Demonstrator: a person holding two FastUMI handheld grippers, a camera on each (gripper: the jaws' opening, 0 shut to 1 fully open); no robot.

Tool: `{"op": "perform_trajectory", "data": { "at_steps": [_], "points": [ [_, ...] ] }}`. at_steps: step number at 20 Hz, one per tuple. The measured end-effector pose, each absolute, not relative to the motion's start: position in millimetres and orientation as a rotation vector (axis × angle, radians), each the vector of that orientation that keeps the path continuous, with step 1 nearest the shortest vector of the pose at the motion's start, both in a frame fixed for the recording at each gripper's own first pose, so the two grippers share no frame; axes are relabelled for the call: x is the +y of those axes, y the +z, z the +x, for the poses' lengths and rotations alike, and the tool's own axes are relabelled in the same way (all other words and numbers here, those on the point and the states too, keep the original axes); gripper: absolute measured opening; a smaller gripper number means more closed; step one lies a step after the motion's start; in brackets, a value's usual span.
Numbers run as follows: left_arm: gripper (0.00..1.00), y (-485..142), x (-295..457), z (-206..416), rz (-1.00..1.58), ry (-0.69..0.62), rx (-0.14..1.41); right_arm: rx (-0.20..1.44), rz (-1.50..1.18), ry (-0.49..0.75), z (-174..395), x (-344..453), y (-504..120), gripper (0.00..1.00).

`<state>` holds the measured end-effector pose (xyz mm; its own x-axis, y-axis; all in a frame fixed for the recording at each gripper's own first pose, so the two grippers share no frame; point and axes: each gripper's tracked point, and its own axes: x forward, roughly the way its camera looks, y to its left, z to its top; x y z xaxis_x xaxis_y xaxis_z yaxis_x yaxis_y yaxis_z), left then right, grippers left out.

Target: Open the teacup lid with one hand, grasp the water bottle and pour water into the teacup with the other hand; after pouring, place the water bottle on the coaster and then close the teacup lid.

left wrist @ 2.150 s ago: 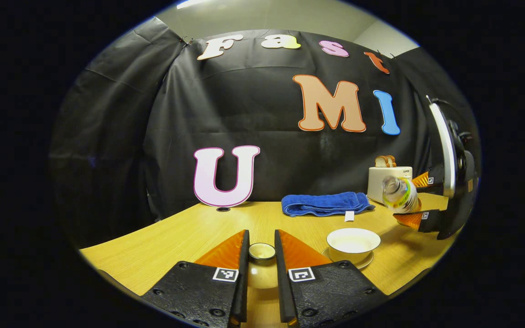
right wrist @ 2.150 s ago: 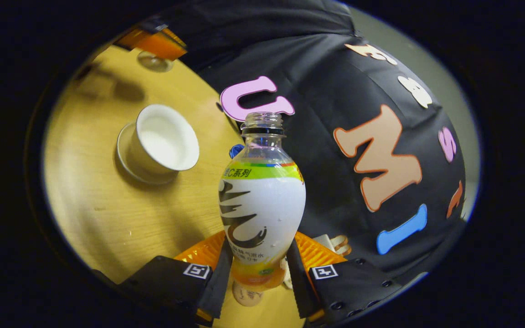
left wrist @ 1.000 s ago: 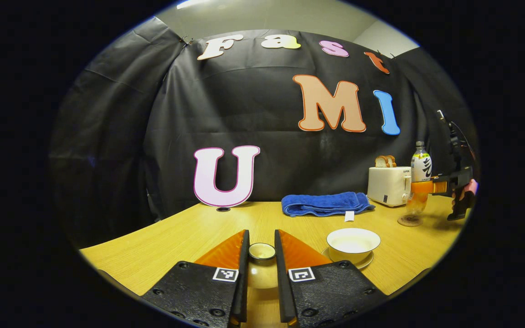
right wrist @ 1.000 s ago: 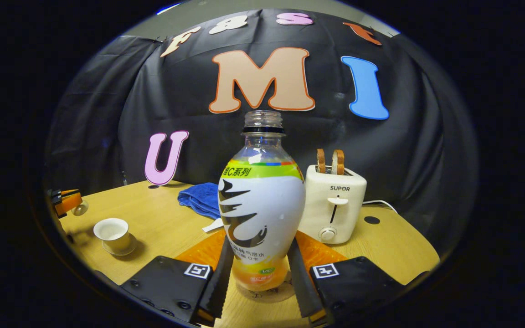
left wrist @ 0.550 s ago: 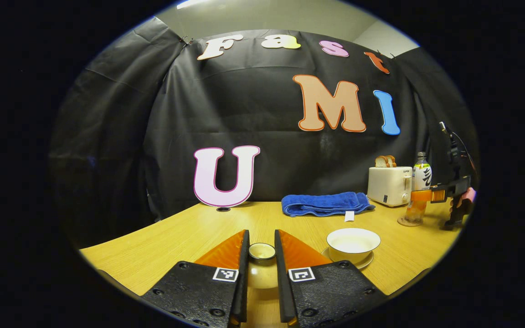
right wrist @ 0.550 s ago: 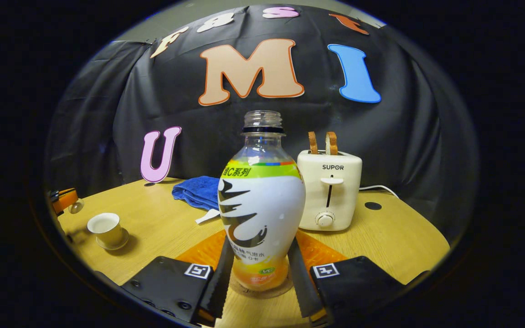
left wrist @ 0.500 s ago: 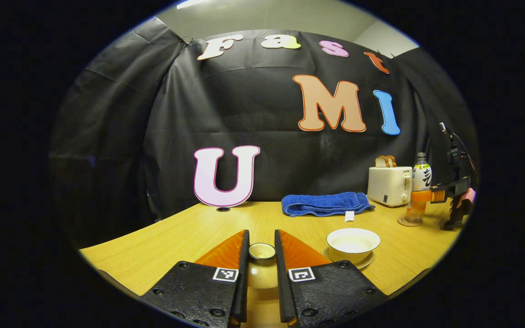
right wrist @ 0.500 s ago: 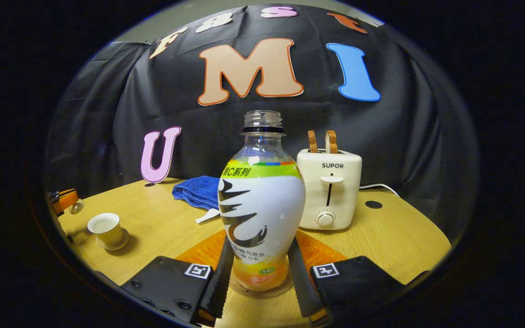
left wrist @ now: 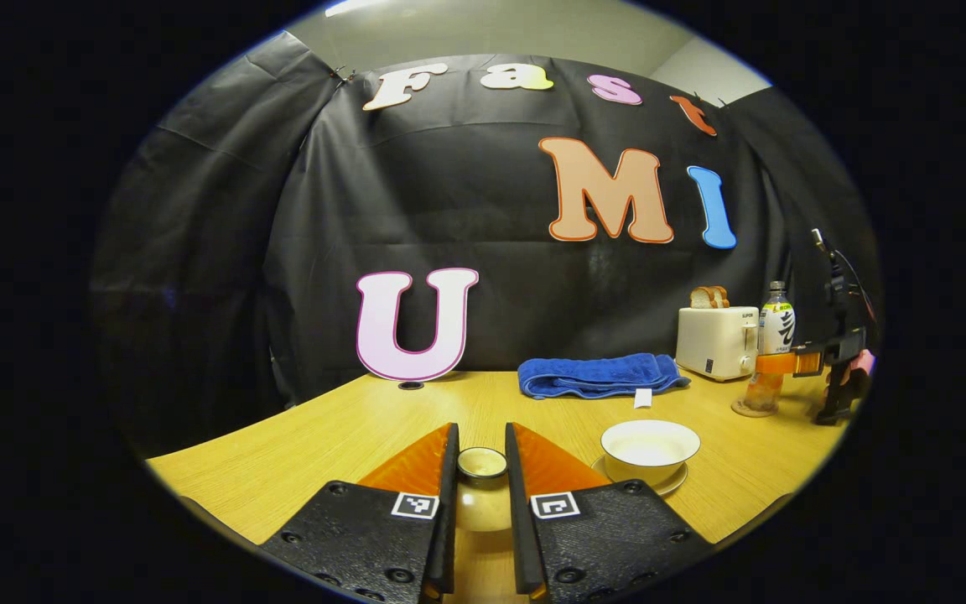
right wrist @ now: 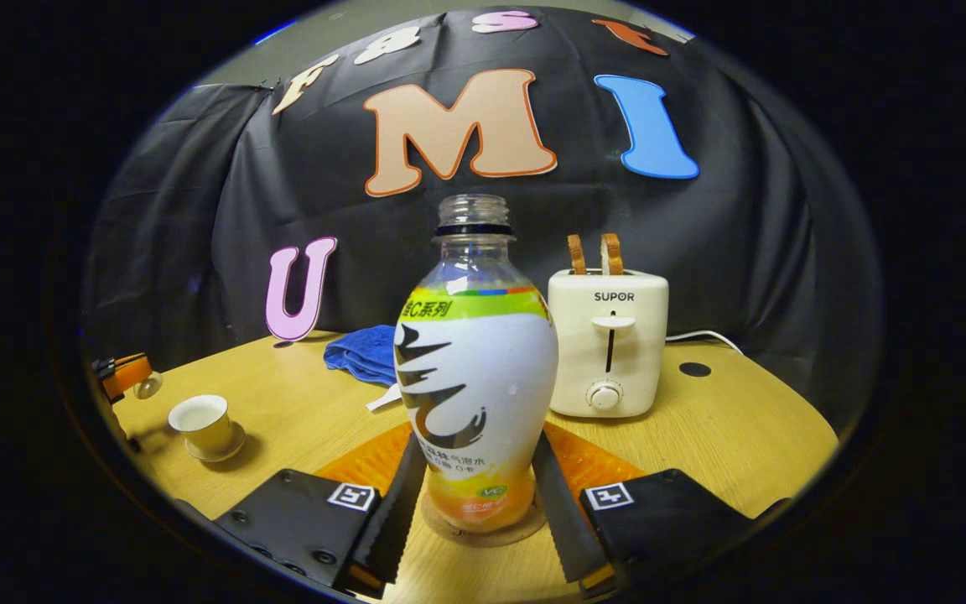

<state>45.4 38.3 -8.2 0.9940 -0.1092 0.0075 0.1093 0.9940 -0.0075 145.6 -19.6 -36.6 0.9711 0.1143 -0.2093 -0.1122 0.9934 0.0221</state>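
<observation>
coaster [right wrist: 483, 530]: mostly hidden under the water bottle [right wrist: 475, 369]
teacup lid [left wrist: 482, 482]: its sides are hidden by the left gripper [left wrist: 480, 470] fingers
toaster [right wrist: 609, 344]: left edge hidden behind the bottle

Pale cup, bright bottle on a honey-yellow table [right wrist: 743, 436]

The uncapped water bottle [right wrist: 475, 369] wears a white label with bold black brushstrokes, a lime-green band above and an orange base, on a round brown coaster [right wrist: 483, 530]. At far left the teacup [right wrist: 202, 422] and its saucer [right wrist: 216, 449] are cream, white inside, as is the lid [left wrist: 481, 462]. A royal-blue towel [left wrist: 600, 375] lies folded beside a cream toaster [right wrist: 607, 342] holding brown-crusted toast [right wrist: 592, 253].
</observation>
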Motion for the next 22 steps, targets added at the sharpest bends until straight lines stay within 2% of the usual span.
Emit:
{"op": "perform_trajectory", "data": {
  "at_steps": [1, 4, 6, 8, 9, 10, 11, 14, 16, 17, 22],
  "points": [
    [0.25, -7.7, 38.1, 45.4, -0.008, -0.109, -0.007, 0.209, 0.006, 0.113, 144.8, -20.2, -36.6, 0.77],
    [0.25, -8.3, 38.2, 45.1, -0.008, -0.11, -0.007, 0.201, -0.009, 0.116, 141.1, -19.7, -36.5, 0.92],
    [0.25, -8.3, 38.4, 45.5, -0.008, -0.11, -0.007, 0.202, -0.014, 0.116, 138.3, -20.5, -38.4, 0.84],
    [0.25, -8.5, 38.6, 45.1, -0.008, -0.11, -0.007, 0.198, -0.013, 0.111, 133.3, -22.2, -37.6, 0.88],
    [0.25, -7.7, 38.6, 45.0, -0.008, -0.11, -0.007, 0.193, -0.01, 0.114, 131.2, -22.4, -37.0, 0.85],
    [0.25, -8.5, 38.3, 45.5, -0.008, -0.11, -0.007, 0.192, -0.01, 0.116, 128.7, -22.4, -36.9, 0.9],
    [0.25, -8.3, 38.5, 44.8, -0.008, -0.11, -0.007, 0.189, -0.014, 0.117, 125.1, -22.3, -36.4, 0.87],
    [0.25, -8.2, 36.9, 45.2, -0.009, -0.116, -0.007, 0.171, -0.026, 0.122, 113.2, -22.7, -33.4, 0.9],
    [0.25, -7.9, 36.6, 45.7, -0.009, -0.121, -0.008, 0.151, -0.022, 0.114, 104.6, -25.6, -29.5, 0.87],
    [0.25, -7.8, 35.9, 45.8, -0.008, -0.121, -0.008, 0.139, -0.019, 0.107, 99.5, -27.5, -27.2, 0.9],
    [0.25, -9.1, 29.9, 51.1, -0.008, -0.134, -0.003, 0.068, -0.007, 0.075, 71.6, -35.2, -15.0, 0.88]
  ]
}}
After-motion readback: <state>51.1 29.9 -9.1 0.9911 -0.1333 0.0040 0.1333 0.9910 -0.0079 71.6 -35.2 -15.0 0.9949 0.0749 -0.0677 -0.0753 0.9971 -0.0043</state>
